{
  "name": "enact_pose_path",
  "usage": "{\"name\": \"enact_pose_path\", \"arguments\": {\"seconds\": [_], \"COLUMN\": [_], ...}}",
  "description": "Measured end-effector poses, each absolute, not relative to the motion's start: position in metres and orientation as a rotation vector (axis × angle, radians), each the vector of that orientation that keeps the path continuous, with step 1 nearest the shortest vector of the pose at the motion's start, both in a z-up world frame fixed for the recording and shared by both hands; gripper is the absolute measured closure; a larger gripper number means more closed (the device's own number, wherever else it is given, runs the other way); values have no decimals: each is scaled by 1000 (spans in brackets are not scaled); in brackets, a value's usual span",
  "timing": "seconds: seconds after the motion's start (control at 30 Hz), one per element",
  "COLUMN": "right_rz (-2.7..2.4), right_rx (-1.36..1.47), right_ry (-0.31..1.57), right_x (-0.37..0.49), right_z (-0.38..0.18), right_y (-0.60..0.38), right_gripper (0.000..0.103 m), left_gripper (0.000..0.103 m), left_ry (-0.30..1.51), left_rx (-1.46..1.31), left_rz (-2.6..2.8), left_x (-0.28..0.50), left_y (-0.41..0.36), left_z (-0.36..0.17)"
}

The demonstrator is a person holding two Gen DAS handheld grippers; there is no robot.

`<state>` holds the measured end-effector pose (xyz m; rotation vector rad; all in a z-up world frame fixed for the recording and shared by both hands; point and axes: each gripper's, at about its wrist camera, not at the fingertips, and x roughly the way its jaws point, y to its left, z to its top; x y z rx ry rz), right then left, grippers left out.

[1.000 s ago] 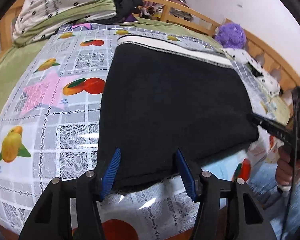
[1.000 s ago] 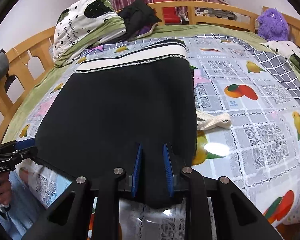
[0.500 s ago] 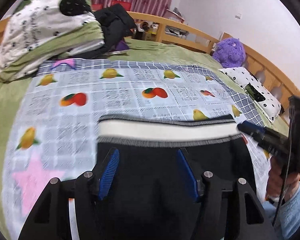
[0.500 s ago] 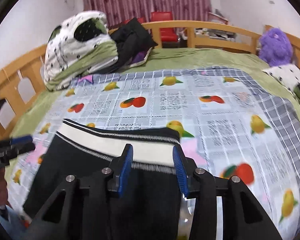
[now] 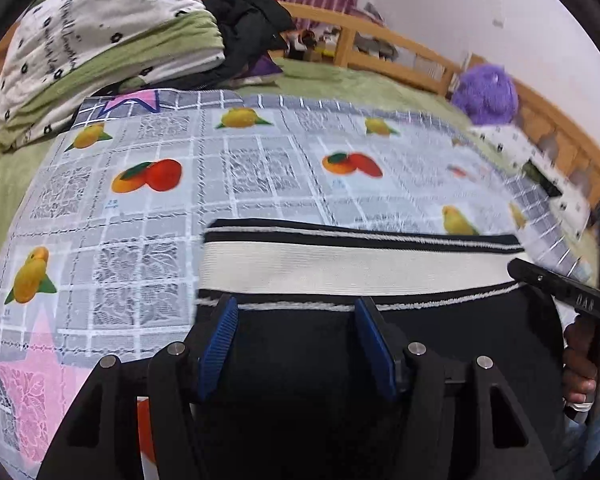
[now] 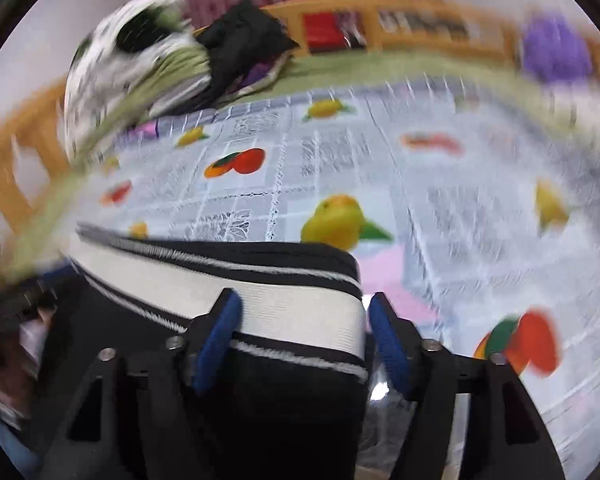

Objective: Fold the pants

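So the black pants (image 5: 340, 380) are lying on the bed, on top of that fruit-print cover (image 5: 260, 176), with the white-and-black striped waistband (image 5: 340, 264) on the far edge of the pile, facing the headboard side. From both wrist views they look like a flat dark slab, waistband on top.

Left gripper (image 5: 296, 344) hangs over the dark fabric just short of the waistband. Its blue pads are spread apart with cloth showing between them, but they aren't pinching anything, so it's let go.

Right gripper (image 6: 304, 340) is at the right end of the waistband. Its jaws have just been opening: one pad (image 6: 216, 340) sits against the white band and the other is off past the corner, over the cover, not squeezing. Released as well. That view is pretty motion-blurred, so fine detail is hard to call.

In the left wrist view you can also see the right gripper's black body and the hand (image 5: 580, 364) holding it over at the right edge.

Further back: a folded green-and-white quilt (image 5: 100, 40), a black garment (image 5: 248, 28) next to it, and a purple plush toy (image 5: 486, 94) by the wooden bed rail (image 5: 400, 48).
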<state>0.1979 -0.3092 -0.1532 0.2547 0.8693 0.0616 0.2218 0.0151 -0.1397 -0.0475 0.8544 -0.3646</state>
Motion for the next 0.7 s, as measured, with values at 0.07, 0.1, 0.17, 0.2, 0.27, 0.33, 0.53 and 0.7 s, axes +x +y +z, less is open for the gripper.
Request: {"name": "enact_pose_path", "arguments": {"seconds": [0.07, 0.1, 0.17, 0.2, 0.27, 0.33, 0.53, 0.7], "right_rz": [15, -4, 0, 32, 96, 134, 180, 158], "right_rx": [427, 475, 558, 577, 566, 511, 455, 320], "right_ry": [858, 840, 858, 891, 927, 952, 986, 986], "right_x": [182, 173, 158, 156, 157, 166, 203, 248], "right_z": [-153, -153, -160, -163, -165, -167, -172, -163], "right_y": [-336, -343, -351, -350, -342, -329, -313, -297], "right_gripper": [31, 31, 31, 31, 31, 33, 39, 39], "left_gripper": [44, 43, 39, 39, 37, 37, 78, 67], "left_ry": [860, 869, 904, 942, 986, 1007, 975, 978], "left_rx": [-39, -67, -134, -175, -225, -252, -371, -348], "left_rz": [-330, -332, -347, -368, -405, -429, -461, -367], "left_x": [224, 226, 231, 235, 240, 242, 251, 276], "left_y": [27, 39, 54, 62, 70, 72, 78, 82], "left_z": [-140, -141, -145, -151, -162, -171, -167, -164]}}
